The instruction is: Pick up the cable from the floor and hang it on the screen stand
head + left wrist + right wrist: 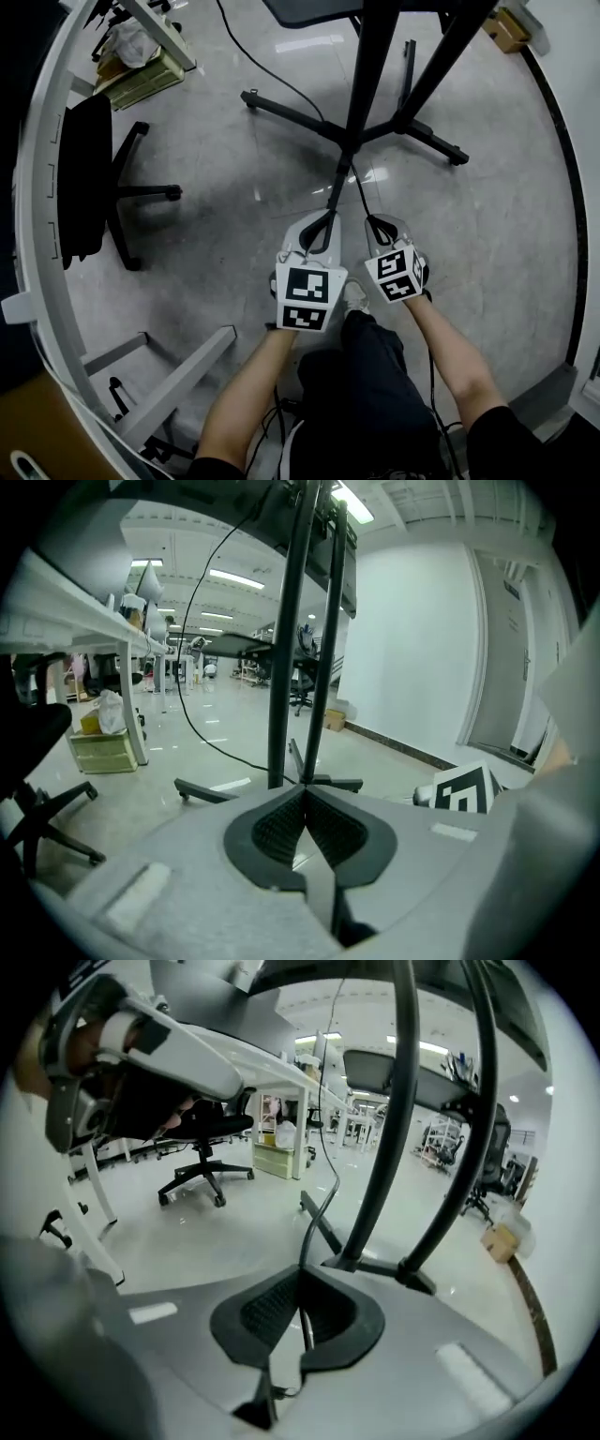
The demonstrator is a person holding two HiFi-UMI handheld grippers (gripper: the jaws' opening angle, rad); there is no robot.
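A thin black cable (325, 1199) runs from between the pads of my right gripper (301, 1279) up past the black screen stand (398, 1101). From the head view the cable (362, 195) leads from the stand's base to my right gripper (373, 221), which is shut on it. My left gripper (329, 217) sits just left of it, over the end of the stand's near leg (339, 183). In its own view my left gripper (305, 797) is shut, pads together with nothing visible between them, facing the stand's poles (286, 649).
The stand (370, 66) spreads wheeled legs over the grey floor. Another cable (272, 75) trails across the floor from the back. A black office chair (94, 178) and a white desk frame (37, 197) stand at left, a cardboard box (506, 28) by the right wall.
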